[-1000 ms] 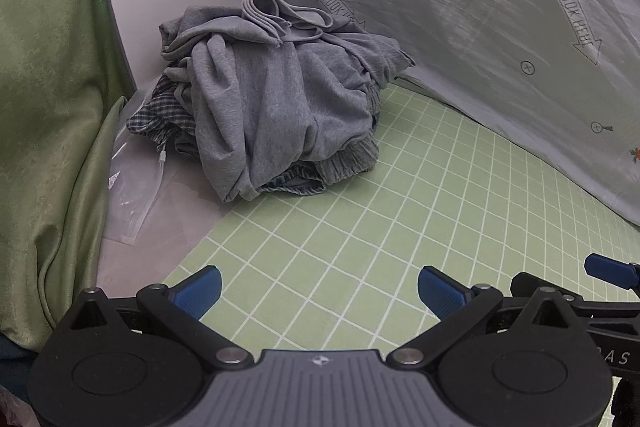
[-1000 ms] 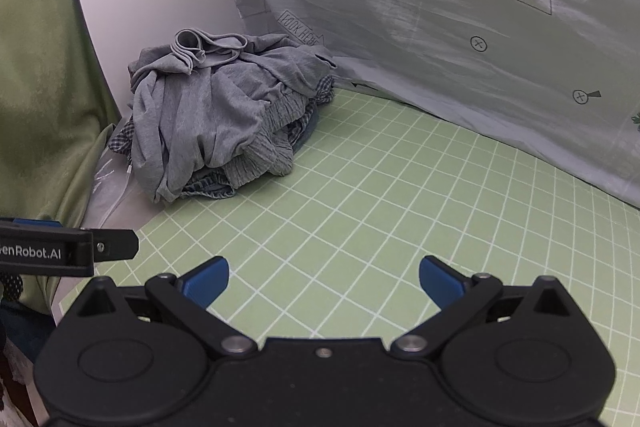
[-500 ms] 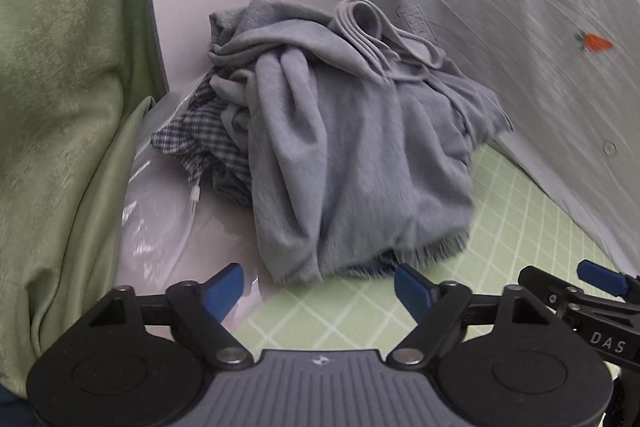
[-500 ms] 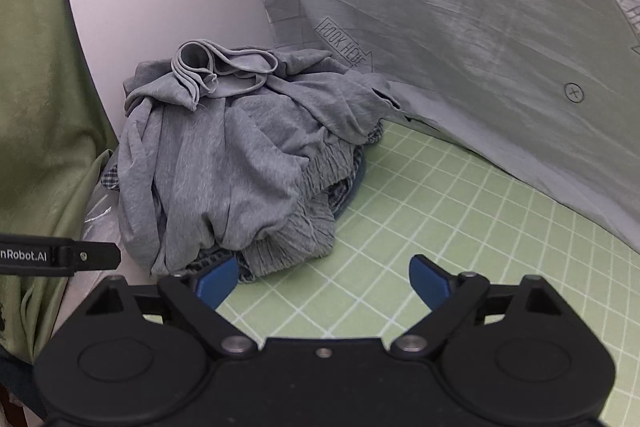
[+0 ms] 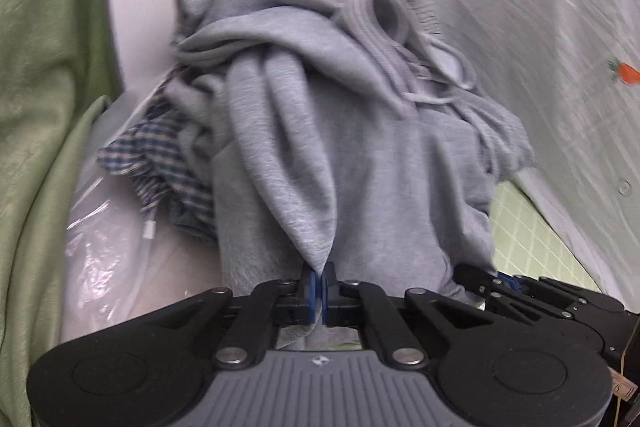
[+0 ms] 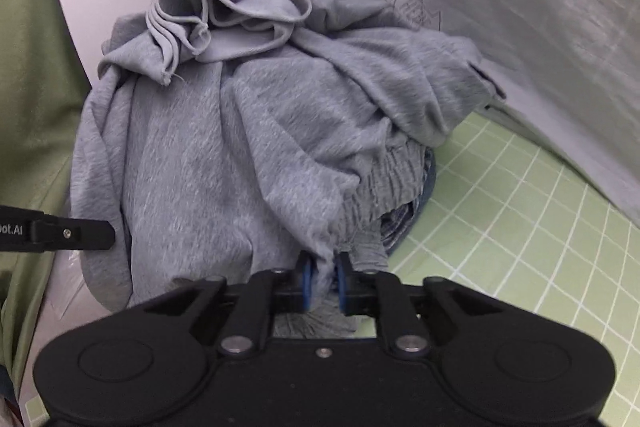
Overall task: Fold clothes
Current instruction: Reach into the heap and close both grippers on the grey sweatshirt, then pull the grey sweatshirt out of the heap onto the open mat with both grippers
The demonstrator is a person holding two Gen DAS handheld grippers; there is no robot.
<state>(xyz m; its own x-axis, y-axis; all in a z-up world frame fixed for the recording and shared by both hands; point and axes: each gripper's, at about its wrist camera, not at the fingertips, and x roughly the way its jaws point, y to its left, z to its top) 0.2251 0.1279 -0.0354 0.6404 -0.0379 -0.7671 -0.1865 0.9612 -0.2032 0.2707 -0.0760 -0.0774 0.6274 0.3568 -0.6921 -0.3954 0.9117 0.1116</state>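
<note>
At the far left corner of the green grid-lined bench (image 6: 540, 227), against the white wall, sits the crumpled heap of soft grey jersey garments (image 5: 344, 163), its near edge drooping toward both cameras. The left claw (image 5: 319, 285) has its blue pads pressed together on a hanging point of the grey cloth; the right claw (image 6: 324, 279) is likewise pinched shut on a bunched fold at the heap's near edge. Such knit is light, limp and stretchy, I judge: it will sag and drag its neighbours along, so it is best taken at a hem or corner, with both grips on the same garment, which I cannot confirm from here.

Only the left wrist view shows the blue-and-white checked cloth (image 5: 160, 155) poking out at the heap's left, the clear plastic bag (image 5: 112, 227) beneath it, and the right claw's linkage beside its own. Only the right wrist view shows the gathered elastic waistband (image 6: 384, 187) and darker blue fabric (image 6: 416, 211) under the heap's right side, on open bench.
</note>
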